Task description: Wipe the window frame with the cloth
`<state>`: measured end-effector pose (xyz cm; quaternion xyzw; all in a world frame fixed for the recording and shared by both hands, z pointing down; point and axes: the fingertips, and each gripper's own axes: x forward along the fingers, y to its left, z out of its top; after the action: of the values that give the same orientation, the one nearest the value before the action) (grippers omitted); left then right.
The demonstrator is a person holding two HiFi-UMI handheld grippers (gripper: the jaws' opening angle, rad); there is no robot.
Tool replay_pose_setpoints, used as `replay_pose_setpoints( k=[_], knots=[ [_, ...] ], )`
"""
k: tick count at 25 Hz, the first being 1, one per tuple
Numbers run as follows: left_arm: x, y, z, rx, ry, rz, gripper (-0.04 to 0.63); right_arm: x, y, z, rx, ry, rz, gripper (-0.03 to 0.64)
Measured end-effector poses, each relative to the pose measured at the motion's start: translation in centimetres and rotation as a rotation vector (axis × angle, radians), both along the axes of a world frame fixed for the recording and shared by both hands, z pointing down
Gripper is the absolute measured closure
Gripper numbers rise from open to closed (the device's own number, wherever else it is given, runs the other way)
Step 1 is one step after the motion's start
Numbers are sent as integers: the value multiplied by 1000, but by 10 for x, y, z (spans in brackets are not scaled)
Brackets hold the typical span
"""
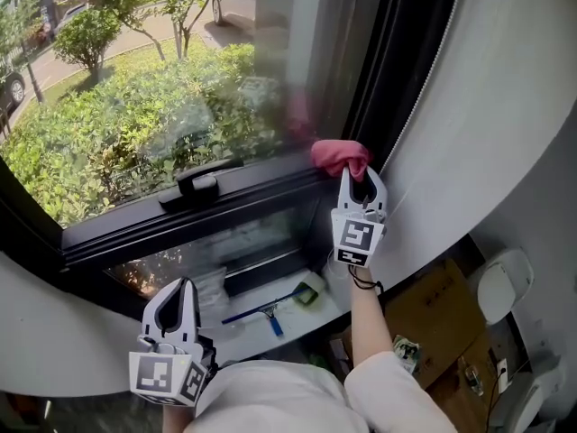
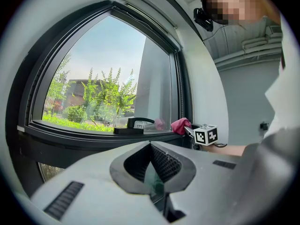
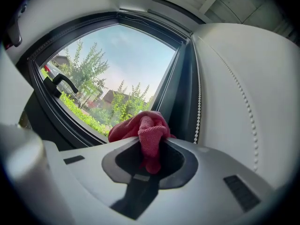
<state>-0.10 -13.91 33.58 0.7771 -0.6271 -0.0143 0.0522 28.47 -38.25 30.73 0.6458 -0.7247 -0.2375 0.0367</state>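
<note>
Dark window frame [image 1: 261, 195] beneath red cloth [image 1: 338, 156], right gripper [image 1: 360, 175] fingers clenched on it; left gripper [image 1: 178, 287] fingers together, empty.

Bunched red cloth [image 1: 340, 158] pressed on black window frame [image 1: 242, 193]

An indoor room at a large dark window frame [image 1: 225, 201]: garden hedges [image 1: 135, 115] outside at 11 o'clock, cardboard box [image 1: 433, 318] at 5 o'clock.

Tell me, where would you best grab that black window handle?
Probably by the raised lever of the window handle, coming from the room side with jaws above and below it: it arches clear of its base on the window frame, leaving a gap.
</note>
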Motion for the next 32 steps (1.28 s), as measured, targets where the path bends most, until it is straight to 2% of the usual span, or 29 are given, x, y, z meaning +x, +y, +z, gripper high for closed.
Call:
replay_pose_setpoints(
  k=[7, 22, 26, 32],
  knots=[
    [-7, 3, -1, 4, 1, -14, 588, 3, -6, 28, -73, -16, -8, 529],
    [-80, 50, 10, -17, -9, -243, 588, 6, -4, 30, -131, 11, -2, 529],
    [-85, 54, 11, -13, -3, -256, 588, 4, -5, 29, -164, -44, -22, 528],
    [-92, 58, 13, -9, 7, -283, 588, 3, -7, 31, -173, -53, 2, 529]
  ],
)
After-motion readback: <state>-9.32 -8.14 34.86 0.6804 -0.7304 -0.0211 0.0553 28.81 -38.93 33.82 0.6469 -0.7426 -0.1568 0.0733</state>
